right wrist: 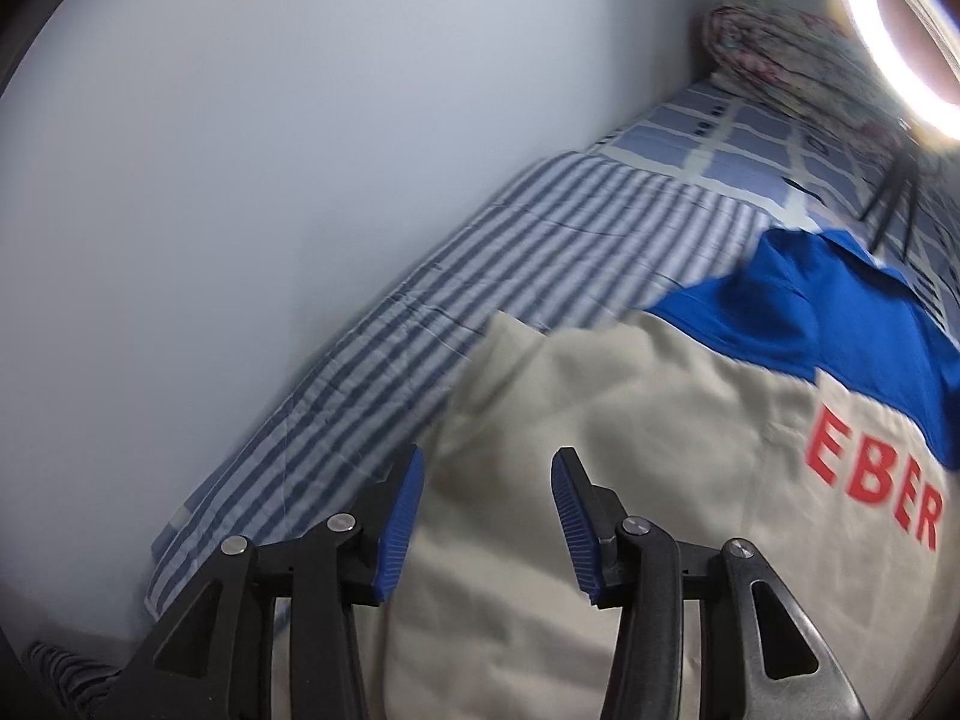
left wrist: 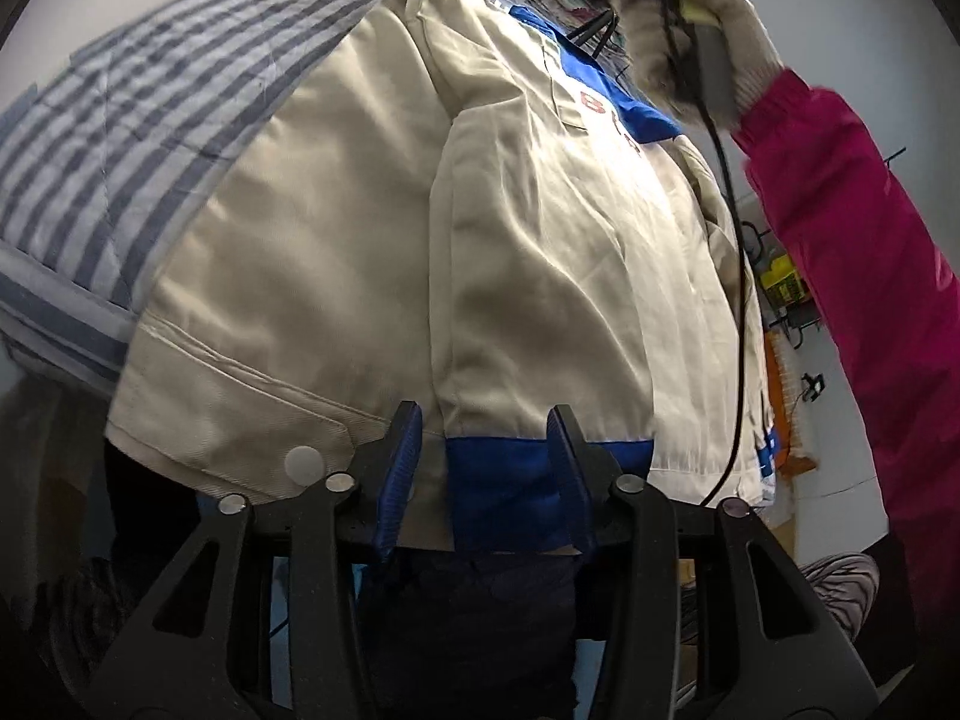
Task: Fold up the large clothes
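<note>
A striped sheet (left wrist: 150, 120) covers the bed at the far left, running along the pale wall (right wrist: 210, 150). On it lies the beige work jacket (left wrist: 336, 252), spread flat with a sleeve folded inward over the body and its blue cuff (left wrist: 510, 492) hanging at the near edge of the bed. The left gripper (left wrist: 483, 480) sits at that near hem with its fingers apart, straddling the cuff without clamping it. Further right, the red lettering (right wrist: 870, 480) and the blue collar panel (right wrist: 810, 312) mark the jacket's upper part, and the right gripper (right wrist: 486, 510) hovers over the beige fabric below them, fingers likewise apart and holding nothing. At the far right of the left wrist view, a gloved hand (left wrist: 720, 18) in a pink sleeve (left wrist: 870, 240) holds that tool, a black cable (left wrist: 729, 240) trailing down across the jacket.

The likely trouble: closing on the cuff alone could drag the folded sleeve out of place instead of lifting the hem, and the slack cable may snag or get caught inside the next fold.
</note>
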`<state>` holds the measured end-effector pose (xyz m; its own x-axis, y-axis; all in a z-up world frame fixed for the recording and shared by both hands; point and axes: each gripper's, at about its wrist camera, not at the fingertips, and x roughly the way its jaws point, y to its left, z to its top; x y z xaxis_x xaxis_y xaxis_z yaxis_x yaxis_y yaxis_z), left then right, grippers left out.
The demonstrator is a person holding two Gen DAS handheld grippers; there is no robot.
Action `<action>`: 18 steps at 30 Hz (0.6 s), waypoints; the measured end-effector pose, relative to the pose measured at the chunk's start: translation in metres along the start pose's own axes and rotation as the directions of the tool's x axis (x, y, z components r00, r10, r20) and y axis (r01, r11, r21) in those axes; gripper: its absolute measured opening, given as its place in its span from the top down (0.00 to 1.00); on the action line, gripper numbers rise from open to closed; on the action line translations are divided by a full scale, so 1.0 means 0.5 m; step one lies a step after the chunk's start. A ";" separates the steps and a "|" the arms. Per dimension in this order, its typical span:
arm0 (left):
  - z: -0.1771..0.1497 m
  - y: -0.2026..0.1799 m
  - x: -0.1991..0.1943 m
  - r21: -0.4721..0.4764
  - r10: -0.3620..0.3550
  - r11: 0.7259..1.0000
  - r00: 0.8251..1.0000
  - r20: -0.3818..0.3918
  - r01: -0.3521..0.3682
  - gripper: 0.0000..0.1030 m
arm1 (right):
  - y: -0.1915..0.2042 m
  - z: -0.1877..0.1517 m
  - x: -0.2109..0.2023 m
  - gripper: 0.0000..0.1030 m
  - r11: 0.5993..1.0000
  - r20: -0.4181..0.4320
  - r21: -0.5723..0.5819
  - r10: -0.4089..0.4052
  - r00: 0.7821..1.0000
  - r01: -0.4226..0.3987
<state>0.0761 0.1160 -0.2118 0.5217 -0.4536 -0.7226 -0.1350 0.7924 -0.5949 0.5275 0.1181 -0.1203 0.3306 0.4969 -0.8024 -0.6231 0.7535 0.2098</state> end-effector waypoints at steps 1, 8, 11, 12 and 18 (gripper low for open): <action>0.000 -0.001 0.003 0.002 -0.003 1.000 1.000 -0.005 0.003 0.75 | 0.006 0.007 0.011 0.48 1.000 -0.003 -0.003 -0.012 1.000 0.012; 0.008 0.000 0.004 0.019 -0.014 1.000 1.000 0.004 0.014 0.88 | 0.032 0.048 0.109 0.49 0.988 -0.069 -0.036 -0.151 0.986 0.149; 0.009 -0.005 -0.017 0.033 -0.024 0.999 0.999 0.036 0.023 0.89 | 0.028 0.048 0.143 0.87 0.982 -0.114 -0.055 -0.185 0.976 0.180; 0.010 -0.005 -0.023 0.037 -0.023 0.999 0.999 0.045 0.022 0.89 | 0.024 0.047 0.146 0.98 0.981 -0.113 -0.053 -0.189 0.975 0.184; 0.009 -0.002 -0.094 0.031 -0.039 0.999 0.995 0.096 0.036 0.90 | 0.016 0.067 0.100 1.00 0.981 -0.043 -0.044 -0.192 0.980 0.190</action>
<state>0.0554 0.1381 -0.1756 0.6049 -0.4426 -0.6620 -0.0899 0.7881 -0.6090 0.5627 0.1635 -0.1399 0.4132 0.3242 -0.8510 -0.5795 0.8144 0.0288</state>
